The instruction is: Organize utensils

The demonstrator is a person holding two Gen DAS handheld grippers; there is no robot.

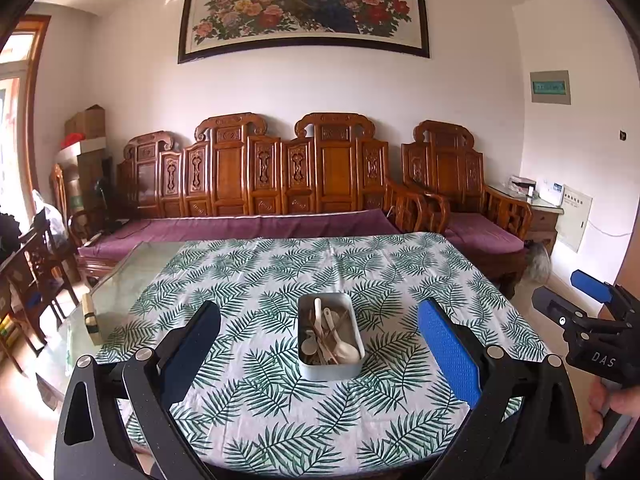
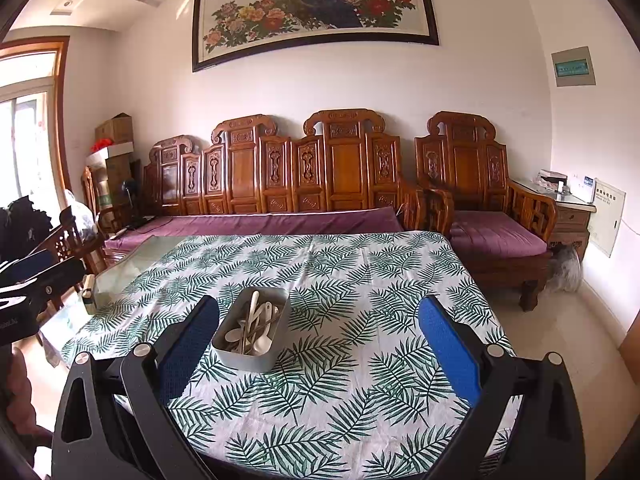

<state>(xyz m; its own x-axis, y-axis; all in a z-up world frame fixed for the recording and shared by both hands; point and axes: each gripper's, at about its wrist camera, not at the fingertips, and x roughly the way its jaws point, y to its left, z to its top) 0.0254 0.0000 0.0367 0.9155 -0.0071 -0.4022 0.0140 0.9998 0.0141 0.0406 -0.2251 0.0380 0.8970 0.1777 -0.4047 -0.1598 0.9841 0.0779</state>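
Left fingers: the left gripper (image 1: 318, 344) is spread wide with nothing between its fingers, held above the near part of the tabletop; its blue pad (image 1: 448, 354) shows on one side, the other pad lies in shadow.
Right fingers: the right gripper (image 2: 320, 344) is likewise spread wide and empty, held above the near edge of the tabletop; in the left wrist view it appears at the right margin, gripped by a hand (image 1: 612, 408).
Container: a grey rectangular metal tin (image 1: 329, 369) stands on the tabletop, seen between the left fingers and apart from both; in the right wrist view it sits just beside the shadowed finger, whether touching cannot be told.
Utensils: white spoons (image 1: 345, 347) and thin wooden sticks (image 1: 322, 340) lie jumbled together inside the tin.
Tabletop: a white cloth with green fern leaves (image 2: 360, 280) covers most of it; a bare glass part (image 1: 132, 272) shows at the far left corner.
Behind: a carved wooden bench (image 1: 280, 172) with a purple cushion stands against the wall, under a framed peacock painting (image 1: 304, 4).
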